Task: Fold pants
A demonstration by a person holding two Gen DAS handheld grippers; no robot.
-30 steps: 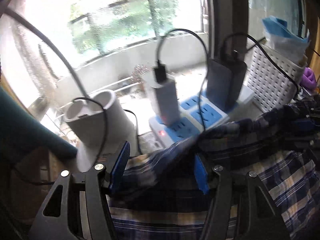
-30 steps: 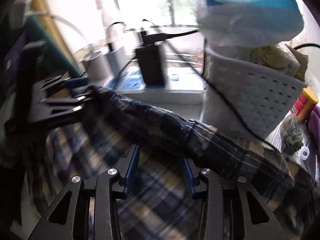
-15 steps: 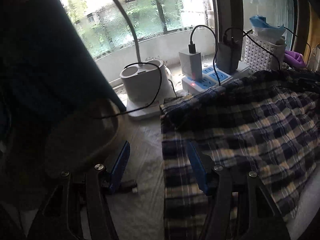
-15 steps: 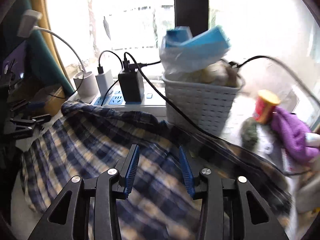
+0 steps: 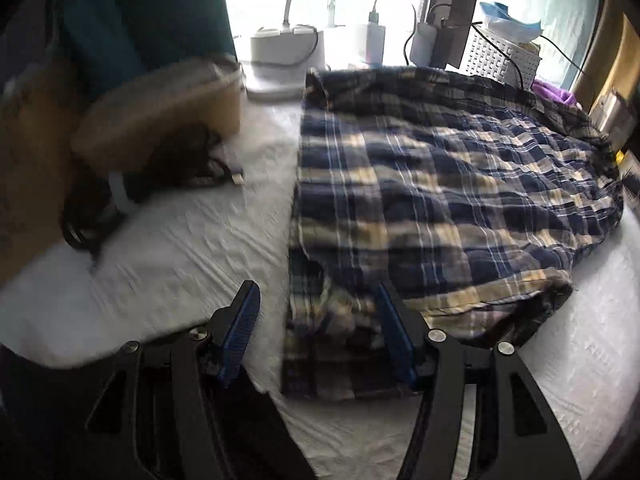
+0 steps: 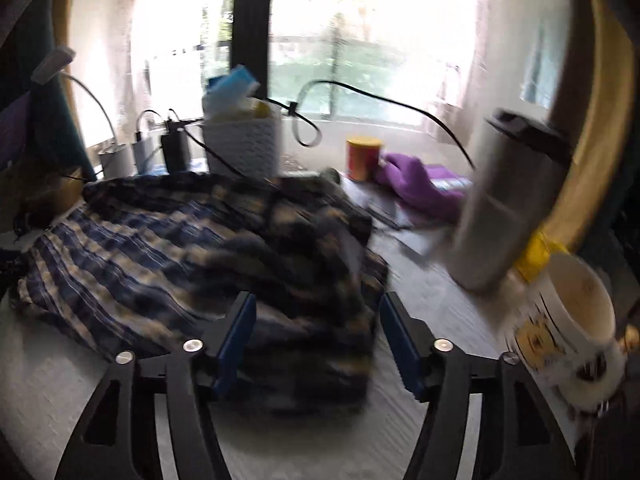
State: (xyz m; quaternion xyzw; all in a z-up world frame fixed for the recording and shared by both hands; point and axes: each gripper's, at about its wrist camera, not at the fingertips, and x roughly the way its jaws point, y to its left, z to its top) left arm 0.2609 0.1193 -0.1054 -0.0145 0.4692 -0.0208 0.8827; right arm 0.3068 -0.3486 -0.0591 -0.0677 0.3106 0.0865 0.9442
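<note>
The blue and cream plaid pants (image 5: 440, 184) lie folded on the white table cover (image 5: 180, 248); they also show in the right wrist view (image 6: 192, 240). My left gripper (image 5: 318, 316) is open, low over the pants' near left edge, its right finger above the cloth. My right gripper (image 6: 318, 328) is open over the pants' near right end, with cloth between the fingers but not pinched.
A white perforated basket (image 5: 500, 56) (image 6: 244, 144), power strip with chargers (image 5: 376, 44) and white lamp base (image 5: 280, 48) line the window. A tan box (image 5: 160, 112) sits left. A grey tumbler (image 6: 508, 208), a mug (image 6: 568, 324), purple cloth (image 6: 416, 188) and a red can (image 6: 362, 158) stand right.
Both grippers let go of the pants' far edge and drew back toward me. The pants now lie flat on the table, and both views show them from the near side.
</note>
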